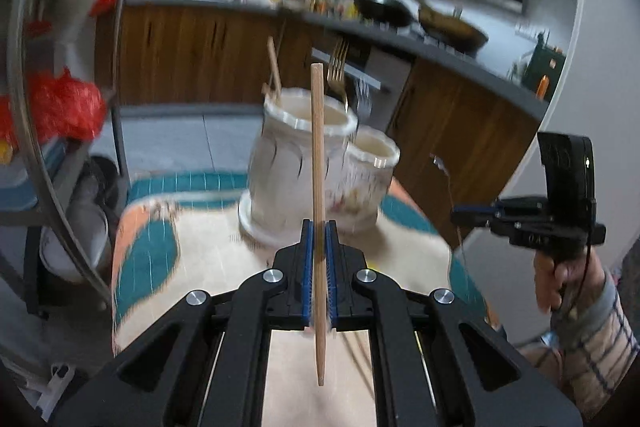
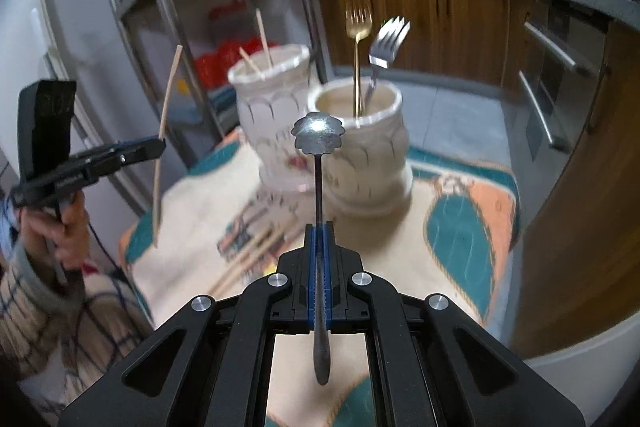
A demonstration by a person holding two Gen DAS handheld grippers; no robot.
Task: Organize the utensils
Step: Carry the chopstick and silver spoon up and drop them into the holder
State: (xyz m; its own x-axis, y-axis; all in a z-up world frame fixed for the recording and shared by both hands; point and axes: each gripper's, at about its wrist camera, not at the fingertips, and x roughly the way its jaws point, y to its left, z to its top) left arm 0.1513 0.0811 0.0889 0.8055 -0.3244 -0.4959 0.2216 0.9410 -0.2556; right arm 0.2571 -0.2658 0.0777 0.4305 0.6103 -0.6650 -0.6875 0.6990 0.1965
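My left gripper (image 1: 319, 227) is shut on a wooden chopstick (image 1: 318, 163), held upright in front of two white ceramic holders. It also shows in the right wrist view (image 2: 154, 147). The left holder (image 2: 272, 95) holds two chopsticks (image 2: 264, 39). My right gripper (image 2: 319, 227) is shut on a metal spoon (image 2: 319, 139) with a scalloped bowl, upright before the right holder (image 2: 360, 147), which holds a gold fork (image 2: 357, 27) and a silver fork (image 2: 386, 43). Several chopsticks (image 2: 256, 247) lie on the patterned cloth (image 2: 452, 239).
A metal shelf rack (image 2: 168, 7) with bags stands at the left. Wooden kitchen cabinets (image 2: 440, 27) and a dark counter run behind. The round table edge (image 2: 580, 343) drops off at the right.
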